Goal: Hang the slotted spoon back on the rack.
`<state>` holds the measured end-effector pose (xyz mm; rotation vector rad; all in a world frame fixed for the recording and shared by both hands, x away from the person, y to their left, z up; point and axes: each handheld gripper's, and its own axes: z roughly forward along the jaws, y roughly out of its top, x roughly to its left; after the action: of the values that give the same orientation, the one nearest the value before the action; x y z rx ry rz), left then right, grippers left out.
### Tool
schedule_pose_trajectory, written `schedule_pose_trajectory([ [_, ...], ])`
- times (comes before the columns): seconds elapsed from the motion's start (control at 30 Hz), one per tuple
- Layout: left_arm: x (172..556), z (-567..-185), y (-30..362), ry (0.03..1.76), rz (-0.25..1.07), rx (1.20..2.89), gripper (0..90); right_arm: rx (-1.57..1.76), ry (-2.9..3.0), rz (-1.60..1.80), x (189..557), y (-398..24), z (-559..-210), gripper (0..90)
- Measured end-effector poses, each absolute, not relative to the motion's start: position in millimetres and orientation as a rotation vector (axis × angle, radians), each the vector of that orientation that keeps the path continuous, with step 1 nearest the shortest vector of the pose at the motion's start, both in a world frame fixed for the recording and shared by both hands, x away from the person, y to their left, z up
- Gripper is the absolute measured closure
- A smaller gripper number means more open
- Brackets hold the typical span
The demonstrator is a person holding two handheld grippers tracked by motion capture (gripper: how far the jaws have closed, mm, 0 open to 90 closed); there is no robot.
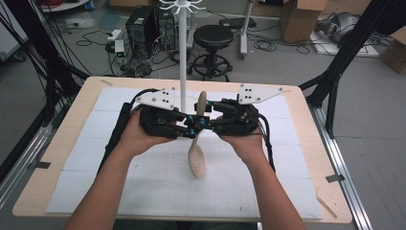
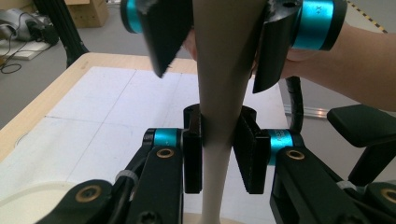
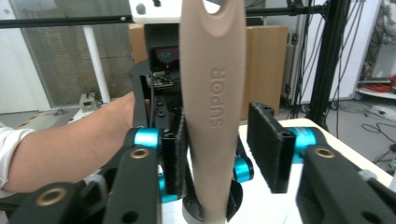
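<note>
White stand [image 1: 183,57], black stool [image 1: 213,38] (behind table [image 1: 62,139]).

A robotics lab set up for recording, not a home or a shop.

Black frame struts [image 1: 345,50] stand at the table's [image 1: 57,158] far corners, cables [image 1: 275,46] sprawl over the grey floor beyond its far edge, a computer tower [image 1: 141,25] and a black stool [image 1: 213,40] sit there, cardboard boxes [image 1: 301,17] are stacked behind, and a gridded white mat [image 1: 153,191] covers the tabletop.
</note>
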<state>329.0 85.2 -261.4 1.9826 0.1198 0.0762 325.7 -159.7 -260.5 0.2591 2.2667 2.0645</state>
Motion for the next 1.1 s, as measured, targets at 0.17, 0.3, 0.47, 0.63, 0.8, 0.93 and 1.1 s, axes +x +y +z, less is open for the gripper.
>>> schedule_pose_trajectory([
  [0.17, 329, -262, 87, 0.123, 0.075, 1.972, 74.2, 0.244, 2.267, 2.067, 324, -159, -260, 67.4],
  [0.3, 331, -265, 88, 0.129, 0.056, 1.965, 73.7, 0.258, 2.282, 2.056, 325, -158, -260, 67.8],
  [0.47, 331, -267, 90, 0.173, 0.084, 1.974, 60.6, 0.270, 2.287, 2.016, 325, -158, -259, 67.9],
  [0.63, 331, -267, 99, 0.243, 0.146, 1.975, 46.1, 0.283, 2.282, 2.003, 326, -163, -254, 67.9],
  [0.8, 329, -269, 113, 0.333, 0.220, 1.971, 32.8, 0.297, 2.274, 1.981, 328, -169, -251, 67.8],
  [0.93, 329, -270, 130, 0.378, 0.241, 1.955, 24.9, 0.324, 2.277, 1.961, 332, -174, -249, 67.8],
  [1.1, 327, -279, 153, 0.423, 0.266, 1.900, 19.8, 0.338, 2.267, 1.952, 335, -177, -247, 67.8],
])
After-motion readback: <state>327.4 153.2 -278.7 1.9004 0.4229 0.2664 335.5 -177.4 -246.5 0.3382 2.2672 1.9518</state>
